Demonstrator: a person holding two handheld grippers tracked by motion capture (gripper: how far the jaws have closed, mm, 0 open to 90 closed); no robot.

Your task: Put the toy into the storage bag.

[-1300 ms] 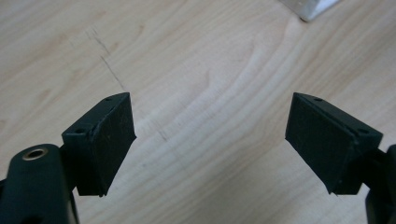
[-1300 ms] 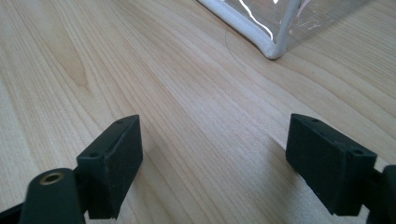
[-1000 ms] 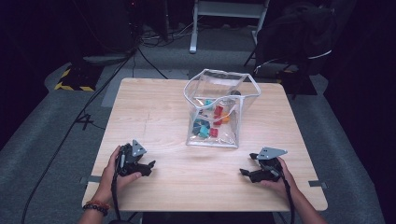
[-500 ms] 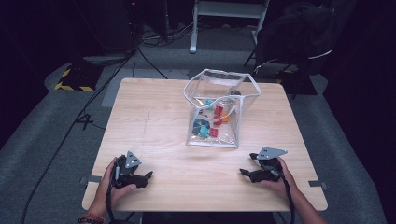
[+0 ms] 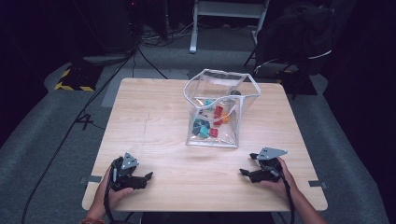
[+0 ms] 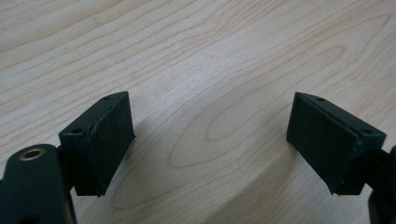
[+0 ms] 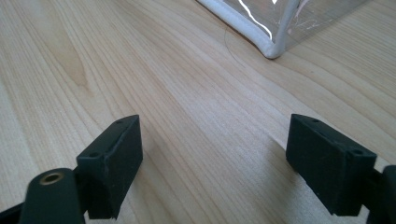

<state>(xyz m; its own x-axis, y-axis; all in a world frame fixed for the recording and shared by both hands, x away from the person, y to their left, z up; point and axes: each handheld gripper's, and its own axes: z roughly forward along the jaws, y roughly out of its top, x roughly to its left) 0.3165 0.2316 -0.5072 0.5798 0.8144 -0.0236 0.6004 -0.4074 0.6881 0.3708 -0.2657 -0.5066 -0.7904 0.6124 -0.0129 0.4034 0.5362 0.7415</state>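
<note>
Dark floor and trailing cables surround a pale wooden table (image 5: 154, 116), seen from above in the high view. On its far half, a little right of centre, stands a clear plastic bag with white edging (image 5: 219, 109), its mouth open upward and small red, teal and orange pieces lying inside at the bottom.

Near the front edge on the left, the left gripper (image 5: 142, 179) rests low over the bare wood in the person's left hand (image 5: 112, 186), its jaws spread apart with nothing between them. In the left gripper view the two black pads (image 6: 109, 140) stand wide, with plain wood grain between and beyond them.

Towards the front right, the right gripper (image 5: 247, 173) sits in the right hand (image 5: 280, 179), its jaws likewise parted and empty. The right gripper view shows its pads (image 7: 114, 161) well apart over the tabletop, and a lower corner of the bag (image 7: 275, 46) beyond them.

Both grippers are clear of the bag: it lies ahead of them, farther up the table, roughly between the two but nearer the right one, touching neither.
</note>
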